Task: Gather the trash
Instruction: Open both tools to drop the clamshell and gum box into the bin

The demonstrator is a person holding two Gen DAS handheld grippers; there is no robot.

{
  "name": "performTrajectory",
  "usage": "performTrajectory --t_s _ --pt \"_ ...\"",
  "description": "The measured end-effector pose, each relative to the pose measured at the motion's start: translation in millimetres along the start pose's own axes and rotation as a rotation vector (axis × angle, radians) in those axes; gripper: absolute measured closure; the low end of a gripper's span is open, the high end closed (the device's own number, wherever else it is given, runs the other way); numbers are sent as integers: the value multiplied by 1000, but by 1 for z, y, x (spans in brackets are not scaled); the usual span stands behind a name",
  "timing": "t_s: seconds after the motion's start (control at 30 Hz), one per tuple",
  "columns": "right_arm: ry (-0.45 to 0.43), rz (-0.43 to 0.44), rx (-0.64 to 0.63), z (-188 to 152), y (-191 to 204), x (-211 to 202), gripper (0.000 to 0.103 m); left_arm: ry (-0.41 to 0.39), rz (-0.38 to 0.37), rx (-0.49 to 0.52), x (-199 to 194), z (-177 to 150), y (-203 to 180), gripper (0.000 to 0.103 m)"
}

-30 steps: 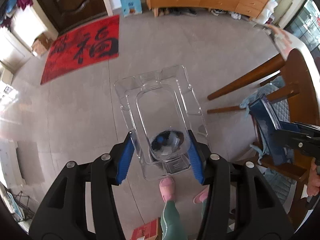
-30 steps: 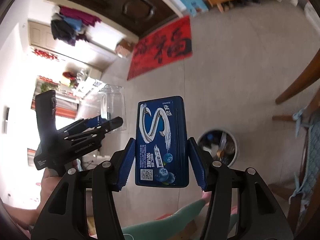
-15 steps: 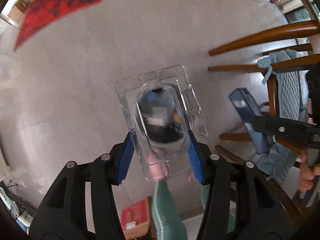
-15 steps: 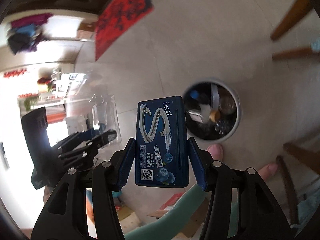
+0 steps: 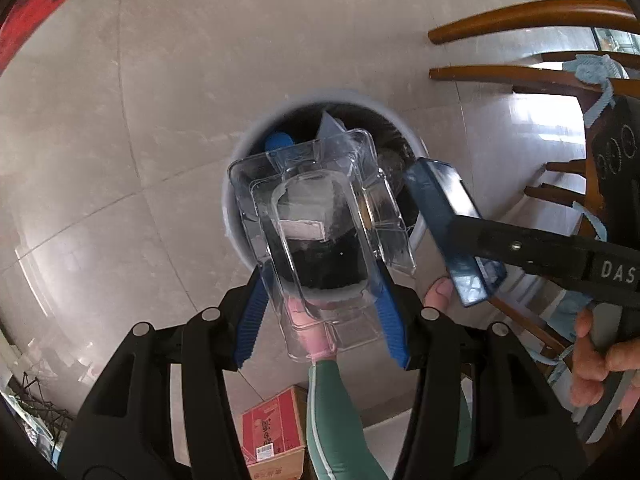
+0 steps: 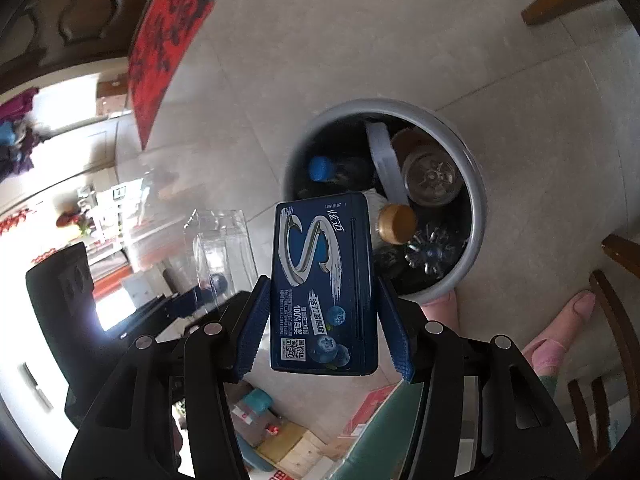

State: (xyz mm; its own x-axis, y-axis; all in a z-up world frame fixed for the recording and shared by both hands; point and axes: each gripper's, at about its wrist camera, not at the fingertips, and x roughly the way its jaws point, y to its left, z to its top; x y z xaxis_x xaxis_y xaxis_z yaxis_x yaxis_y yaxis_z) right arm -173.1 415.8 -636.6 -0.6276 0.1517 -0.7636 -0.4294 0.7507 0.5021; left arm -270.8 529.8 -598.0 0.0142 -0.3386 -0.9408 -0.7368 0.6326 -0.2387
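Note:
My left gripper (image 5: 322, 316) is shut on a clear plastic blister tray (image 5: 320, 224), held directly above the round grey trash bin (image 5: 236, 208). The bin holds bottles, a blue cap and other rubbish. My right gripper (image 6: 324, 320) is shut on a dark blue gum box (image 6: 324, 280) with a silver S, hanging just short of the bin (image 6: 476, 216), at its near left rim. In the left wrist view the blue box (image 5: 452, 224) and the right gripper's black finger sit at the bin's right edge. In the right wrist view the clear tray (image 6: 224, 248) shows at left.
A person's legs in green trousers and pink slippers (image 6: 576, 308) stand beside the bin. Wooden chair legs (image 5: 520, 20) and a chair with a blue cushion are to the right. A red mat (image 6: 168, 40) lies on the tiled floor, cardboard boxes (image 5: 272, 428) near the feet.
Both grippers have dropped toward the floor and tipped downward. The bin has grown large in both views; the tray now hangs over its opening and the blue box near its rim.

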Motion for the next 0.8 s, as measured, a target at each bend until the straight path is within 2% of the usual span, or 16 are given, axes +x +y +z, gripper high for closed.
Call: performTrajectory --t_s 0.1,0.27,0.33,0.37,0.4,0.8 --pt "4 -9 30 7 -12 16 49 23 5 -1 17 6 1 54" --pt "-1 -12 76 15 -22 27 48 78 -56 -32 44 10 -2 53" --pt "1 -28 110 16 -27 30 44 73 -41 -34 45 13 -1 43" --pt "-2 -26 132 16 -30 29 39 76 -23 -40 47 13 0 32" --pt "-3 -25 142 16 -32 29 38 79 -16 -50 48 13 1 26" --pt "-42 10 140 5 -40 -6 35 56 -19 -82 33 -8 15 23"
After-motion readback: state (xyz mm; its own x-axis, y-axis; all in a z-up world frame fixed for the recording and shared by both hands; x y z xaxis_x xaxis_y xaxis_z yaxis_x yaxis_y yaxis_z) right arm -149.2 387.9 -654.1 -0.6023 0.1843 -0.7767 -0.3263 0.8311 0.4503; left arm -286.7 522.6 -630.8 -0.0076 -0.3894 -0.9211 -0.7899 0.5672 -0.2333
